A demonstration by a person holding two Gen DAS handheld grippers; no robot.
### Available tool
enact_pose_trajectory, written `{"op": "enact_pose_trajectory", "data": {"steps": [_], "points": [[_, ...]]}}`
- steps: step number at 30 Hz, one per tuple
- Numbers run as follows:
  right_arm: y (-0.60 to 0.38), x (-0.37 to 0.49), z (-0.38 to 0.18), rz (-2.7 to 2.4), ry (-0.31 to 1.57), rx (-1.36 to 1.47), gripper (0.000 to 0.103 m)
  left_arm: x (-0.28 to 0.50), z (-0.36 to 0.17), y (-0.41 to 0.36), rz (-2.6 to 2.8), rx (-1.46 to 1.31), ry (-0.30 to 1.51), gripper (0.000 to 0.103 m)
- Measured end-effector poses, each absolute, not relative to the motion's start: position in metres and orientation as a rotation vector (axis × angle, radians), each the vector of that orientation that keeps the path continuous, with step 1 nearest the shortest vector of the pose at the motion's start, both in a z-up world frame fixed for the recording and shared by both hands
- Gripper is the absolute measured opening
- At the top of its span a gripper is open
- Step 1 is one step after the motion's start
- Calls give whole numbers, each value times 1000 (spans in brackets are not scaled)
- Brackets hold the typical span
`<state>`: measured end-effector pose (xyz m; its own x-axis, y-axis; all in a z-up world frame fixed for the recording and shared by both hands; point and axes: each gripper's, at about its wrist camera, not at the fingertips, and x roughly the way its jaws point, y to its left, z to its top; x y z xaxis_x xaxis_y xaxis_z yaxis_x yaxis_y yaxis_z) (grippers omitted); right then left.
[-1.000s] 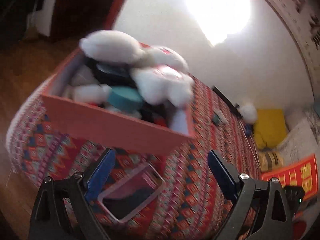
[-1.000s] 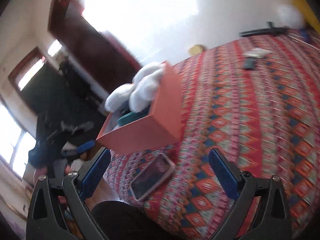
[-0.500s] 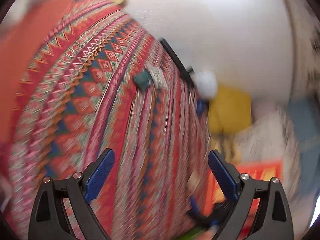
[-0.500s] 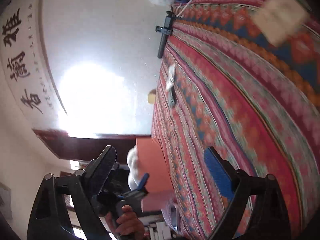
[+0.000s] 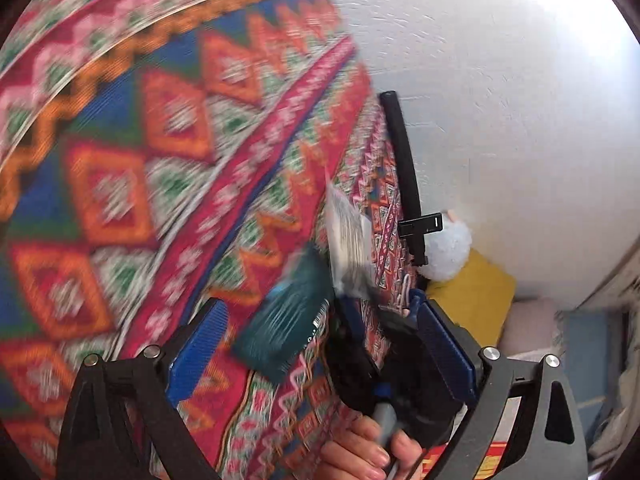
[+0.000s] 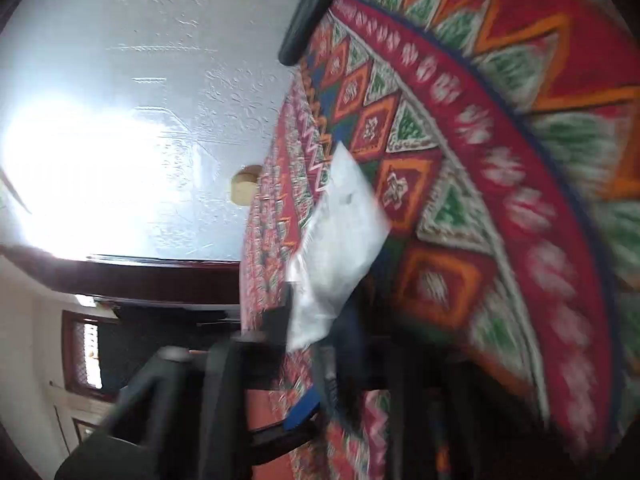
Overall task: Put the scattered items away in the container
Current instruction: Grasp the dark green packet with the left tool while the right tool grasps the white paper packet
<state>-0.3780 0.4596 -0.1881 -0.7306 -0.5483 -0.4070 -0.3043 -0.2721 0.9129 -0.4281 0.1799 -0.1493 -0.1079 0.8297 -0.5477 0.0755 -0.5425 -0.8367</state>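
Left wrist view: the left gripper (image 5: 320,354) has its fingers spread wide, holding nothing, lined up on a teal packet (image 5: 286,328) lying on the patterned bed (image 5: 140,160), a white packet (image 5: 348,236) just beyond it. Right wrist view: heavy blur; the right gripper (image 6: 316,360) sits at that white packet (image 6: 340,248), but I can't tell how its fingers stand. The container isn't visible.

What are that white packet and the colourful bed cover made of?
The white packet looks like thin, slightly glossy plastic film, since it creases and shines. The bed cover seems matte woven cloth, with a ribbed weave under its diamond pattern. Blur leaves both uncertain.
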Motion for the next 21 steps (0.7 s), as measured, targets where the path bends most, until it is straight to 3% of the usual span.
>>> {"op": "enact_pose_trajectory", "data": {"steps": [4,7,8,9,11,13,14,18,21], "points": [[481,-342,-179,-2277,-1798,856,6,-426,-145,204,1784,-1526,-861,101],[508,-297,-179,-2309,-1829,793,6,-407,-135,229,1987,-1491,-612,93],[515,-285,-181,-2284,-1858,781,6,-398,-132,239,2071,-1480,-492,84],[522,-269,-184,-2256,-1894,782,6,-386,-129,250,2168,-1462,-339,66],[530,-244,-184,-2239,-1937,799,6,-356,-130,277,2363,-1356,117,43],[533,-221,-174,-2229,-1932,828,6,-325,-133,292,2432,-1200,419,42],[532,-204,-163,-2257,-1913,805,6,-319,-130,290,2438,-1204,435,42],[501,-131,-120,-2364,-1750,806,6,-294,-93,248,2387,-1287,155,42],[474,-72,-98,-2405,-1657,809,6,-236,-57,201,2351,-1242,52,42]]}}
